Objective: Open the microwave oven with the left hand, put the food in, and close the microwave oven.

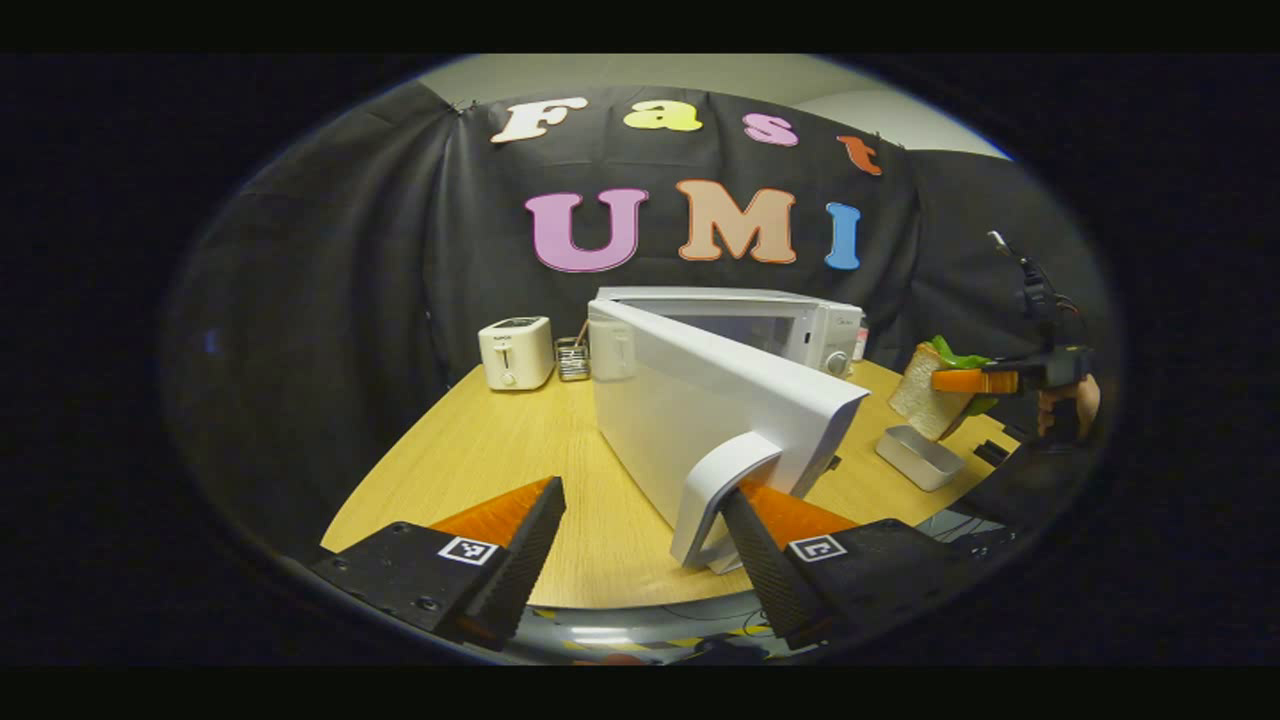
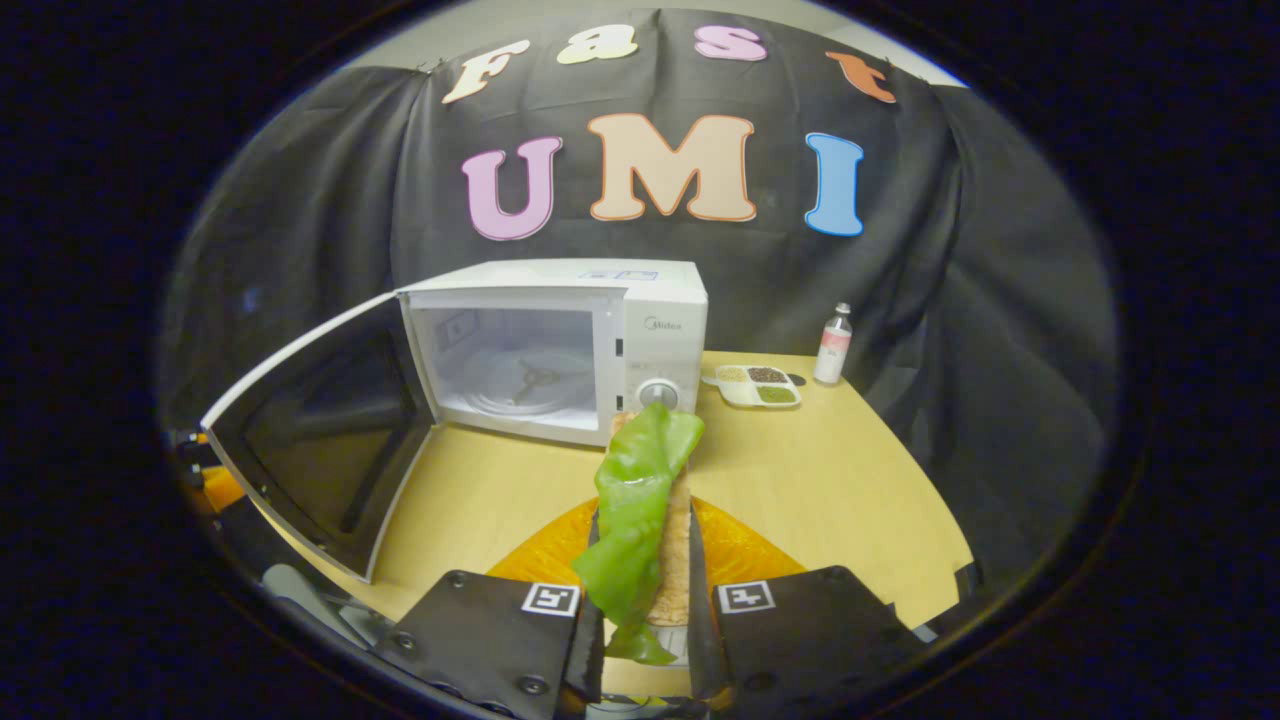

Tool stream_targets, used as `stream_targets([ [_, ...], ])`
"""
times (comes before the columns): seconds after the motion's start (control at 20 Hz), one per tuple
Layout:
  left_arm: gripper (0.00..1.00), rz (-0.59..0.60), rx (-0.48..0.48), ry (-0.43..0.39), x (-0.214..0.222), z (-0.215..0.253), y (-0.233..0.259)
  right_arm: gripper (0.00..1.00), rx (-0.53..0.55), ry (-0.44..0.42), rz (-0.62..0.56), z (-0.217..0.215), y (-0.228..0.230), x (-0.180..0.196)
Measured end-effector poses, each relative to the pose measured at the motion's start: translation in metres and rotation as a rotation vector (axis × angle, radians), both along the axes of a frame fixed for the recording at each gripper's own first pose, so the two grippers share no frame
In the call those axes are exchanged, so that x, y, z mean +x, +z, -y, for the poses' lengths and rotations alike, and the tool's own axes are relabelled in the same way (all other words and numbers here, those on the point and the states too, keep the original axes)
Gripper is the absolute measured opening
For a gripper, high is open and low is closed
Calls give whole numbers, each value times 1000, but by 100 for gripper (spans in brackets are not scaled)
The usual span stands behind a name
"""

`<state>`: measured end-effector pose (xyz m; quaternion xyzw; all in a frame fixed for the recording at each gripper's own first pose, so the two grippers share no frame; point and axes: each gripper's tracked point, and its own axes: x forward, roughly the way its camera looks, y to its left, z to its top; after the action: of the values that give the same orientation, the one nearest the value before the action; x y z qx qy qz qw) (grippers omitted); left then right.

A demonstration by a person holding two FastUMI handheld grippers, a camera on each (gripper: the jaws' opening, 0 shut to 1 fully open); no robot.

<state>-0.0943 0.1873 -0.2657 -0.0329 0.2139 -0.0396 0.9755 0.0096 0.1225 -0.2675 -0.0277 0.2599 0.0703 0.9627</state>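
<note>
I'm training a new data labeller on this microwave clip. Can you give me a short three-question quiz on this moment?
1. True or false: the microwave door is shut.
2. What does the right gripper hold? A) a bottle B) a sandwich of bread and lettuce C) a toaster
3. Fill in: in the left gripper view, one finger of the left gripper sits behind the door's ____.

Key:
1. False; it stands wide open, with the turntable in sight.
2. B; both fingers press on the sandwich.
3. Handle; the jaws are spread wide.
</note>
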Motion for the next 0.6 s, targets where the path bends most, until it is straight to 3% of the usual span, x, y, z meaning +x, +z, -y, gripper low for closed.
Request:
stream_targets([
  [0.25, 90, 19, -1, 5, -23, 0, 21, 36, 69, 32, -2, -29, 5, 21],
  [0.6, 93, 82, -42, 88, -30, -16, 81, 36, 134, 86, -19, -89, -3, 56],
])
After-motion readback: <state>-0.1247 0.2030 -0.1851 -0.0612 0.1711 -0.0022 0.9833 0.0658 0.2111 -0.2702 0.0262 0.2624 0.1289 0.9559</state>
